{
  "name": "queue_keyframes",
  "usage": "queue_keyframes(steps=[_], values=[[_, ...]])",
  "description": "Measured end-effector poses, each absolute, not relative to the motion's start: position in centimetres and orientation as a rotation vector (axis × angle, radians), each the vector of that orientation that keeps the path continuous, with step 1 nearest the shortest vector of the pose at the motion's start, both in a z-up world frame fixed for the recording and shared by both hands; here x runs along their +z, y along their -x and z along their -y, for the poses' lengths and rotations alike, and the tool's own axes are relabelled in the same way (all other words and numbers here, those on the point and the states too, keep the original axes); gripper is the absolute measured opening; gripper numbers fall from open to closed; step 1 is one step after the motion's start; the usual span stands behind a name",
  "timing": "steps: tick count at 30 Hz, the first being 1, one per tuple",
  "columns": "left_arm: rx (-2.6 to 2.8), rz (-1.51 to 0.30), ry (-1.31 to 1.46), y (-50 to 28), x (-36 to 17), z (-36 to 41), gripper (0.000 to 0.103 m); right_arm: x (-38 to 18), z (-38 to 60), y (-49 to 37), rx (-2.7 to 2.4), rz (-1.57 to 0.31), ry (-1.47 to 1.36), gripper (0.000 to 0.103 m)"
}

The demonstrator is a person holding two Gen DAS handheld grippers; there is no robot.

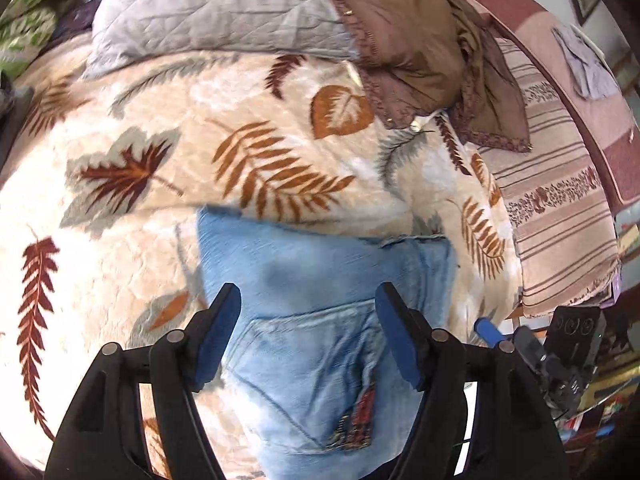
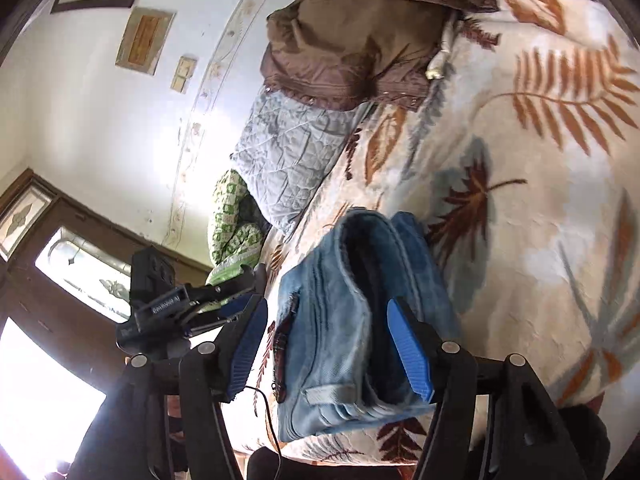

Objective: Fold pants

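Note:
Light blue jeans (image 1: 320, 280) lie folded into a compact stack on a leaf-patterned blanket (image 1: 200, 140). A back pocket with a red patch (image 1: 360, 416) faces up. My left gripper (image 1: 308, 300) is open just above the stack, one finger on each side of the pocket. In the right wrist view the jeans (image 2: 344, 340) show their folded layers and waistband edge near the bed's edge. My right gripper (image 2: 328, 320) is open, its fingers spread on either side of the stack and holding nothing. The other gripper shows at the left of the right wrist view (image 2: 168, 304).
A brown garment (image 1: 420, 40) is piled at the far side of the bed, next to a grey quilted pillow (image 1: 216, 8). A striped cover (image 1: 560, 208) lies at the right. A green patterned cloth (image 2: 232, 220) sits by the wall. A door with glass (image 2: 80, 272) stands beyond.

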State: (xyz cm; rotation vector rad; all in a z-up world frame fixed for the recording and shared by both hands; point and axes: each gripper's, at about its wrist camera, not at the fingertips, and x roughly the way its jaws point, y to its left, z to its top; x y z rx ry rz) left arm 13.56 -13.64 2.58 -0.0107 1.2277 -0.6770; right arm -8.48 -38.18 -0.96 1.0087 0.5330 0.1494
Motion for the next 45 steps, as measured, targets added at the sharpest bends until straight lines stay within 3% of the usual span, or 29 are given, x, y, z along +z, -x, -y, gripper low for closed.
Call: queue_keyframes(steps=[4, 5, 7, 8, 12, 17, 22, 27, 31, 36, 38, 39, 42, 43, 44, 45], values=[[-0.633, -1.378, 0.174, -14.1, -2.1, 11.4, 0.069, -1.3, 36.9, 3.2, 0.137, -0.632, -0.903, 0.067], [-0.645, -1.405, 0.211, -14.1, -2.7, 11.4, 0.068, -1.8, 36.7, 1.8, 0.116, -0.674, -0.871, 0.056], [-0.643, -1.391, 0.224, -13.7, -2.2, 11.8, 0.065, -2.6, 36.5, -0.3, 0.133, -0.751, -0.818, 0.007], [-0.648, -1.375, 0.225, -13.4, -1.6, 12.1, 0.065, -2.3, 36.5, -0.4, 0.127, -0.759, -0.795, 0.006], [-0.581, -1.310, 0.161, -12.5, -1.4, 13.7, 0.065, 0.6, 37.8, 0.8, 0.097, -0.653, -0.698, 0.005], [-0.472, -1.203, -0.026, -11.6, -2.8, 15.8, 0.070, -5.9, 38.8, -0.9, 0.041, -0.856, -0.718, 0.006], [-0.456, -1.197, -0.015, -11.3, -2.1, 15.1, 0.070, -6.3, 39.0, -0.3, 0.053, -0.828, -0.744, 0.007], [-0.457, -1.156, -0.030, -9.9, -0.9, 14.6, 0.069, -4.4, 38.8, 1.4, 0.054, -0.836, -0.763, 0.019], [-0.463, -1.159, -0.023, -9.3, -0.3, 14.0, 0.069, -3.1, 38.1, 3.8, 0.053, -0.847, -0.778, 0.036], [-0.527, -1.226, 0.110, -8.2, 0.1, 10.4, 0.069, -2.8, 37.6, 7.3, 0.083, -0.843, -0.891, 0.047], [-0.549, -1.299, 0.163, -7.5, -0.9, 9.1, 0.069, -2.9, 37.4, 8.5, 0.095, -0.832, -0.941, 0.061], [-0.564, -1.336, 0.187, -7.2, -1.7, 8.7, 0.069, -3.2, 37.2, 8.8, 0.095, -0.836, -0.955, 0.064], [-0.578, -1.379, 0.214, -6.5, -3.1, 8.6, 0.069, -3.8, 35.7, 8.1, 0.131, -0.871, -0.929, 0.061], [-0.576, -1.376, 0.215, -6.3, -2.9, 8.8, 0.067, -3.6, 35.1, 7.7, 0.128, -0.877, -0.873, 0.029], [-0.577, -1.378, 0.223, -6.2, -2.6, 8.8, 0.066, -3.2, 34.4, 7.2, 0.158, -0.886, -0.840, 0.015], [-0.599, -1.385, 0.241, -6.1, -2.2, 8.9, 0.066, -2.3, 34.0, 6.9, 0.152, -0.882, -0.805, 0.014]])
